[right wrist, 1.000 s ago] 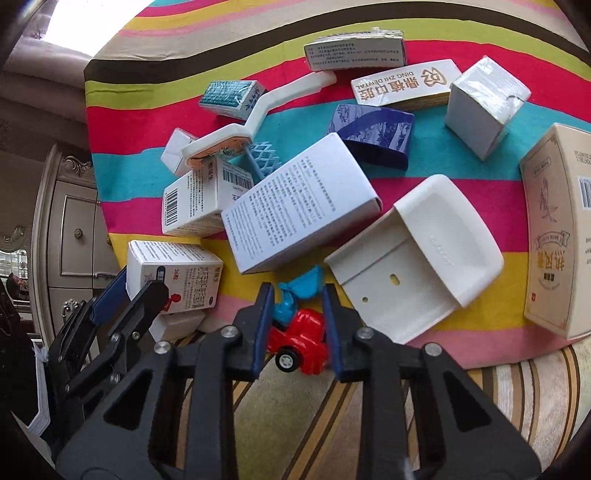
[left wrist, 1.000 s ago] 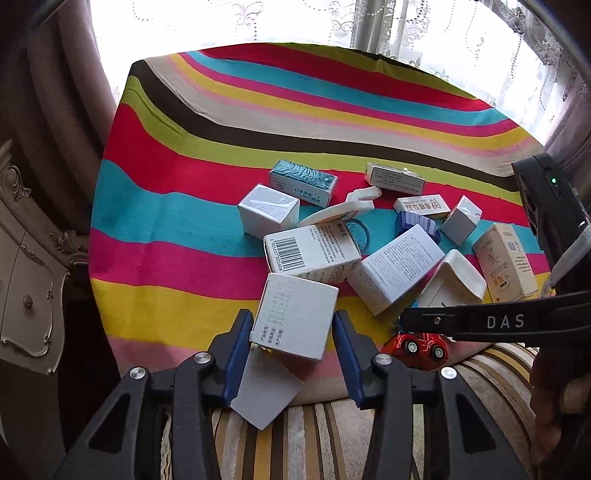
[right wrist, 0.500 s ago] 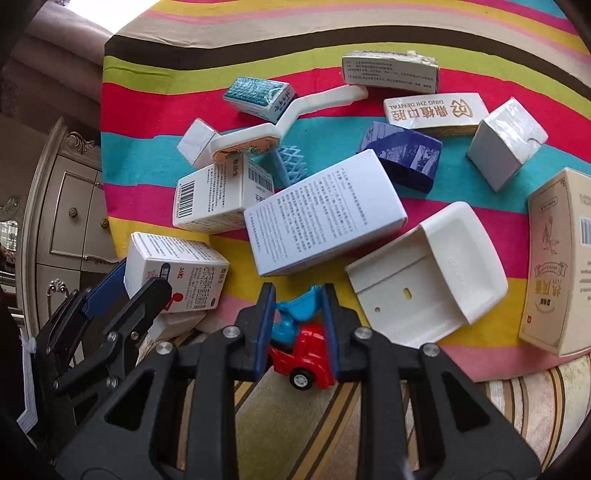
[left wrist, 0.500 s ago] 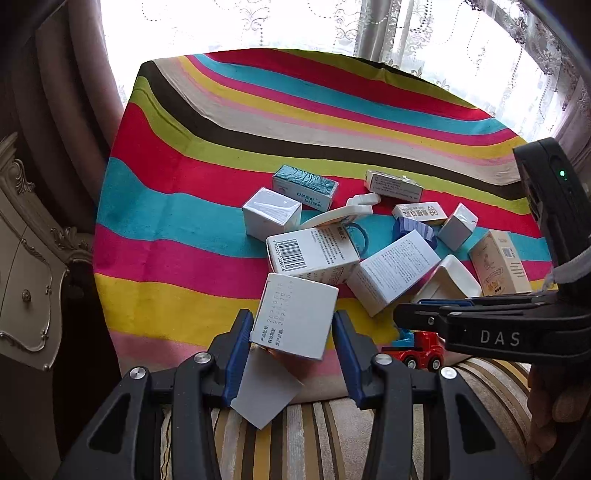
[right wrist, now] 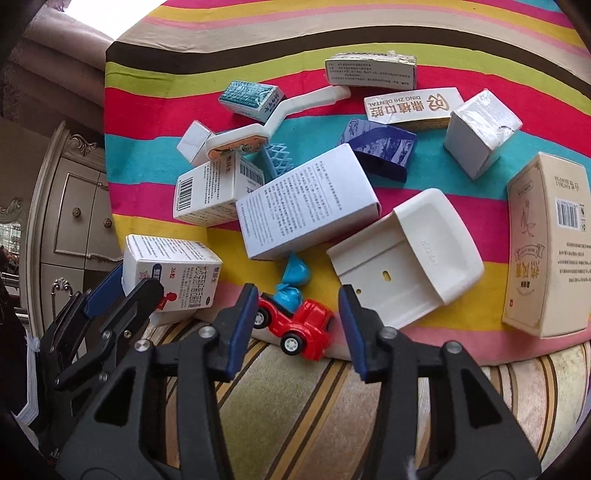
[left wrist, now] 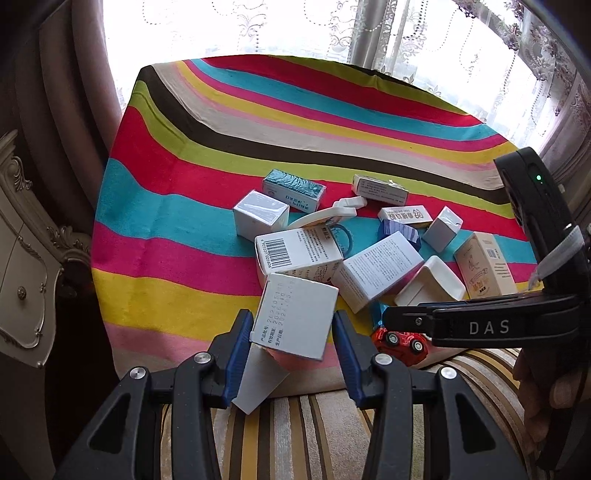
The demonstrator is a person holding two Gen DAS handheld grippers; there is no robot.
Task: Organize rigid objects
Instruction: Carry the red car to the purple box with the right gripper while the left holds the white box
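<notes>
A red toy car with white wheels and a blue figure in its seat sits at the near edge of a brightly striped cloth, between the blue-padded fingers of the right gripper, whose jaws are opening; the left pad stands at the car's rear while the right pad is clear of it. The car lies tilted across the cloth's hem, just above a gold-and-brown striped cushion. To its left the left gripper is clamped on a white carton printed with grey date figures, one flap hanging open beneath; from the right wrist view the same carton shows a red cartoon mark and blue lettering. Behind them a jumble of packaging covers the cloth: a large white box of small print leaning over the car, a barcoded box, a cream plastic holder lying on its back, a tall beige box at the right, a dark blue patterned sleeve, a small white cube box, a teal-topped box and a white long-handled brush. A lace curtain glows with daylight beyond.
</notes>
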